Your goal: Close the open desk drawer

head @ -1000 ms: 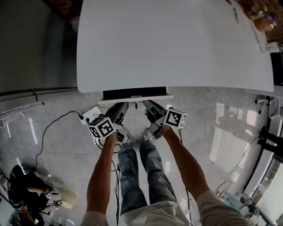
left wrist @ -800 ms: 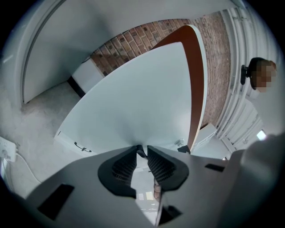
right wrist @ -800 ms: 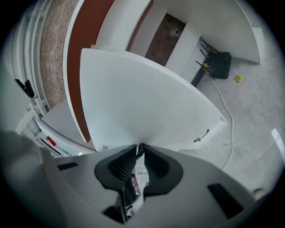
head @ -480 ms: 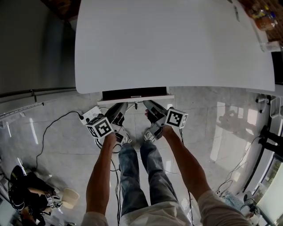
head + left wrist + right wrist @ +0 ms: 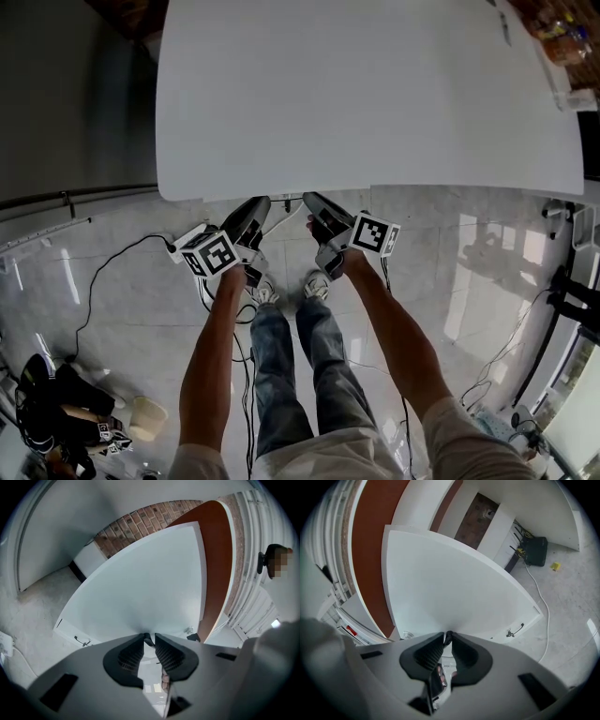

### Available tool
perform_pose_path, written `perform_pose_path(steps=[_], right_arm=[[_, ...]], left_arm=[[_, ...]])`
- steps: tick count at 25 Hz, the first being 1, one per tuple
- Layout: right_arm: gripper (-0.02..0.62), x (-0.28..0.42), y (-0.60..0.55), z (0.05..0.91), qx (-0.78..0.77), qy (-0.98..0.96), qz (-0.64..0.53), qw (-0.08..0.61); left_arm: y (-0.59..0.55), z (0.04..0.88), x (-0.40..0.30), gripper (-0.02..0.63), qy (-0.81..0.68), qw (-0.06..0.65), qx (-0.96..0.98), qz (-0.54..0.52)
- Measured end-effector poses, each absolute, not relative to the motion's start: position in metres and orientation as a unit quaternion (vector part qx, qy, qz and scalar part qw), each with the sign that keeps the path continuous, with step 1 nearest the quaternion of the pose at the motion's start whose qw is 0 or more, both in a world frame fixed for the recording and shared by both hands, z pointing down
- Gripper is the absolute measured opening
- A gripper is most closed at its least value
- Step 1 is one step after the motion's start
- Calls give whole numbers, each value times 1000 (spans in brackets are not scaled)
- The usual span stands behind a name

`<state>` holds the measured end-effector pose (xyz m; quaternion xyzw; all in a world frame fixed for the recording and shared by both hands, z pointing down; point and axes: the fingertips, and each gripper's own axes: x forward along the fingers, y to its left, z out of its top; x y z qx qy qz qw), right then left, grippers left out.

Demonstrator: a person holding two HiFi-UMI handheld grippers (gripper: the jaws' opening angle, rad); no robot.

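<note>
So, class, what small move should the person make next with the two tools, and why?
Probably ease both tools straight back. In the head view the left tool and right tool reach the front edge of the desk, and no drawer front shows beyond it, so the drawer looks shut; further pushing seems pointless.

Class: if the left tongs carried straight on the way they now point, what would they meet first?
The left tongs would meet the front edge of the white desk, which lies right at their tips. Depth is unclear, so they may be touching it now.
</note>
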<state>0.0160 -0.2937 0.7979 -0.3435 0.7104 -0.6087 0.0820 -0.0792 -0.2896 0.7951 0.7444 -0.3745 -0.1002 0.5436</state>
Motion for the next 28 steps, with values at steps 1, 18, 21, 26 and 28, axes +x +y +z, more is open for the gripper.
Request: perform_pose_path(steps=[1, 18, 21, 26, 28], right_arm=[[66, 16, -299, 798, -345, 709, -609, 82], [72, 11, -363, 790, -352, 728, -585, 60], [74, 11, -364, 790, -353, 730, -582, 64], [74, 12, -358, 790, -357, 733, -576, 69], [74, 11, -360, 789, -358, 736, -571, 66]], left_arm=[[-295, 795, -79, 82, -375, 542, 746, -96], [-354, 795, -80, 87, -364, 541, 755, -65], [-357, 793, -81, 87, -365, 539, 755, -74], [-351, 792, -80, 89, -371, 536, 754, -81], [-354, 792, -80, 89, -379, 528, 757, -75]])
